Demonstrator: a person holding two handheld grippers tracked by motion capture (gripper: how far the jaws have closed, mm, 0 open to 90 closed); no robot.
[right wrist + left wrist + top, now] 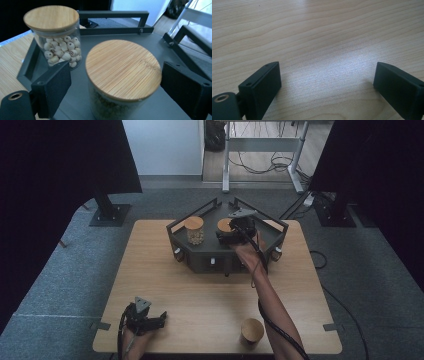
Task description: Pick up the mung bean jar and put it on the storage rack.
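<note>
A glass jar with a bamboo lid [122, 66] stands on the dark grey tray [165, 50], and my right gripper [116, 75] straddles it, jaws open on either side with a small gap at the left. In the high view this jar [224, 225] sits mid-tray under the right gripper [229, 235]. A second lidded jar [56, 35] of pale round seeds stands just beyond it, toward the tray's left [194, 230]. My left gripper [155, 320] rests open on the table near its front left corner, with bare wood between its jaws [327, 82].
A third bamboo-lidded jar [252, 330] stands on the wooden table [200, 295] near the front edge, beside the right forearm. The tray [200, 261] has raised rails and small knobs along its front. Dark stands and a desk frame lie beyond the table.
</note>
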